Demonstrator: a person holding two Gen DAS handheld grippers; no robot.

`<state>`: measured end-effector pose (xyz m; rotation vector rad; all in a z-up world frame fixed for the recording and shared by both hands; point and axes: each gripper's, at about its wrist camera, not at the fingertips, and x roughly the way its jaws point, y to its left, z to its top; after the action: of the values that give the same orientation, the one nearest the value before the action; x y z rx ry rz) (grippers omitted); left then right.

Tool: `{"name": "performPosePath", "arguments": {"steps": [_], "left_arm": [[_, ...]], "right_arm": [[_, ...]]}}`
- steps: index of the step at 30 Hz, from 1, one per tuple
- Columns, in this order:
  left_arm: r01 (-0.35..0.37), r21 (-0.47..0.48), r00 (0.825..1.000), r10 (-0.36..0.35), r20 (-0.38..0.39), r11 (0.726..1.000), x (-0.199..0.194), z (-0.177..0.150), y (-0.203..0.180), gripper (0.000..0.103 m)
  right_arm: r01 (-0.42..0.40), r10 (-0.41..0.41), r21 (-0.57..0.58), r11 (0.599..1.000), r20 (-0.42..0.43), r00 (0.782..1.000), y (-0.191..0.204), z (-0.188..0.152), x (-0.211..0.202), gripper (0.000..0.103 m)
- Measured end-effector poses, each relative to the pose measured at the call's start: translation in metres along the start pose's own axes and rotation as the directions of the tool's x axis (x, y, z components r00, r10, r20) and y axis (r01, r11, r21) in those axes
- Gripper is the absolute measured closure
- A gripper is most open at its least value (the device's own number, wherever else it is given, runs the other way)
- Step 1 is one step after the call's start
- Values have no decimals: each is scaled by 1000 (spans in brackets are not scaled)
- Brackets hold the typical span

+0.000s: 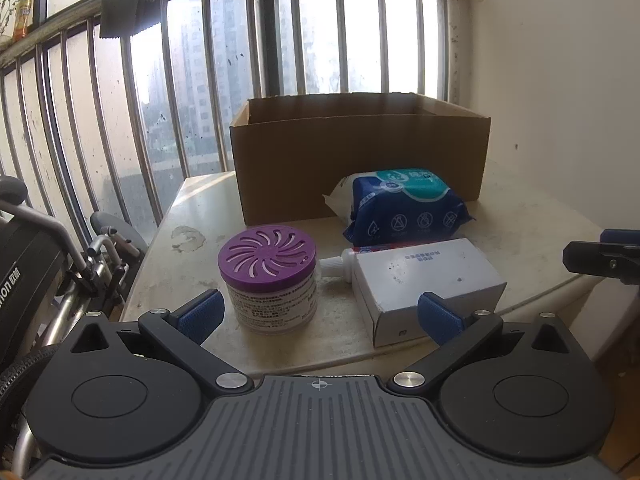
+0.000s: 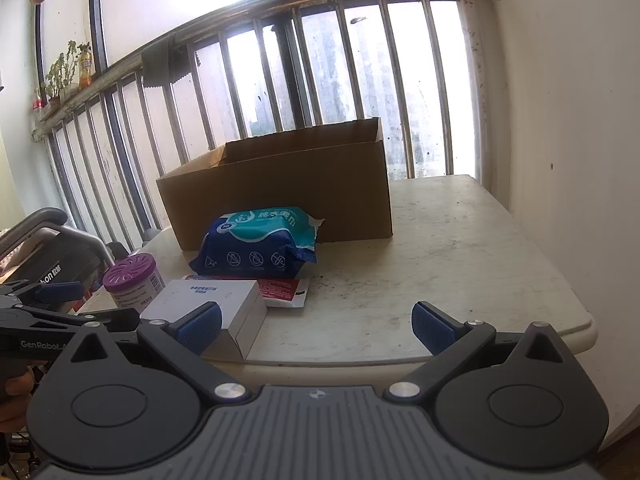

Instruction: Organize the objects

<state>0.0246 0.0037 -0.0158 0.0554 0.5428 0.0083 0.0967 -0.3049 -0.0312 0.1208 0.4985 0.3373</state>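
Left wrist: white box (image 1: 424,280) before wipes pack (image 1: 404,204)

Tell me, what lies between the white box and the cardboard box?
The blue wipes pack and a red-white tube lie between the white box and cardboard box, in both wrist views.

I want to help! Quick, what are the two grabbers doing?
Left gripper: open, holding nothing.
Right gripper: open, holding nothing.
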Motion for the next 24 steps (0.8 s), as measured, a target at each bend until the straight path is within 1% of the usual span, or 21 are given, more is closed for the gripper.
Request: {"name": "performPosePath", "arguments": {"steps": [24], "left_arm": [[-8, 0, 1000, 8, -13, 1000, 4, -2, 1, 0]], "right_arm": [[-21, 22, 10, 1000, -5, 1000, 3, -1, 3, 0]]}}
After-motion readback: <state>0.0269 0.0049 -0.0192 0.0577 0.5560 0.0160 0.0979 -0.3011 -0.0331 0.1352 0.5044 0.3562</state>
